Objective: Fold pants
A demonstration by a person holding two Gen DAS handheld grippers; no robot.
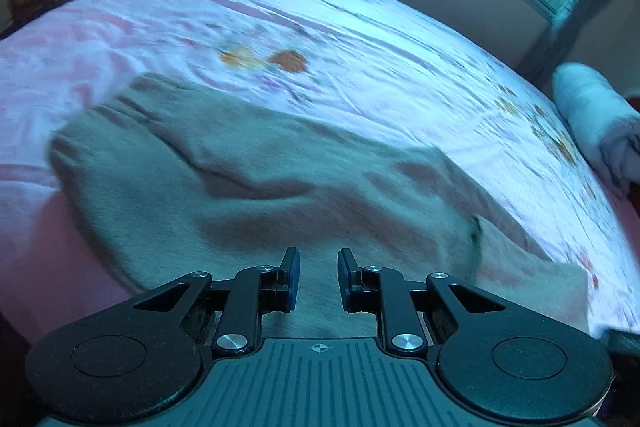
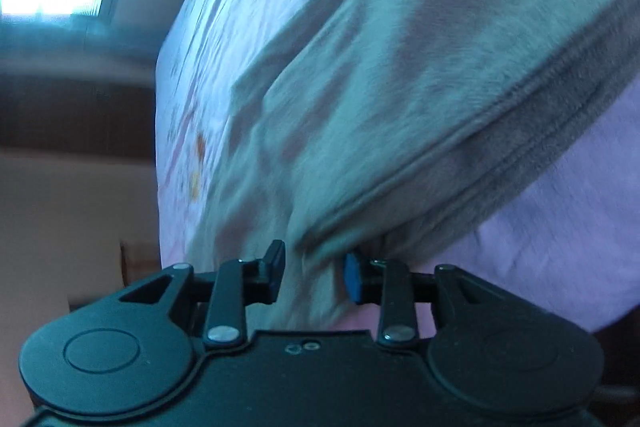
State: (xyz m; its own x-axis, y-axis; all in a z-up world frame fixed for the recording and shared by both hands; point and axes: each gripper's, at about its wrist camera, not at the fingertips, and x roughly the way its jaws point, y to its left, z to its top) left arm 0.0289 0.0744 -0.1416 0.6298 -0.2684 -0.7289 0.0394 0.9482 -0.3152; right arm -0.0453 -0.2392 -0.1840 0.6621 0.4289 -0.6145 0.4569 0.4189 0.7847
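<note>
Left wrist view: your left gripper (image 1: 318, 279) hangs low over the pants (image 1: 256, 195), which lie rumpled on the floral bedsheet (image 1: 360, 39) near the bed's front edge. A narrow gap shows between the blue pads, and cloth passes beneath that gap, yet no fold rises visibly between them. I judge these jaws closed to their tightest with nothing pinched. Risk: if you lift now believing you hold fabric, this side stays on the bed and the fold comes up lopsided. The picture is smeared, so the far leg ends cannot be read. A pale rolled bundle (image 1: 592, 115) sits at the bed's right edge, well apart from the garment.

Right wrist view: your right gripper (image 2: 314, 275) stands at the corner where the ribbed waistband (image 2: 520, 131) meets the body of the pants. A bunch of cloth runs between the jaws, but the pads appear to stand off it rather than press, so I rate this gripper as open around the fabric. Risk: a pull from here slips off the thick band, or catches one layer only and drags the garment crooked. The sheet lies directly beneath; closing deep could take it as well. Blur suggests motion, so settle before closing.
</note>
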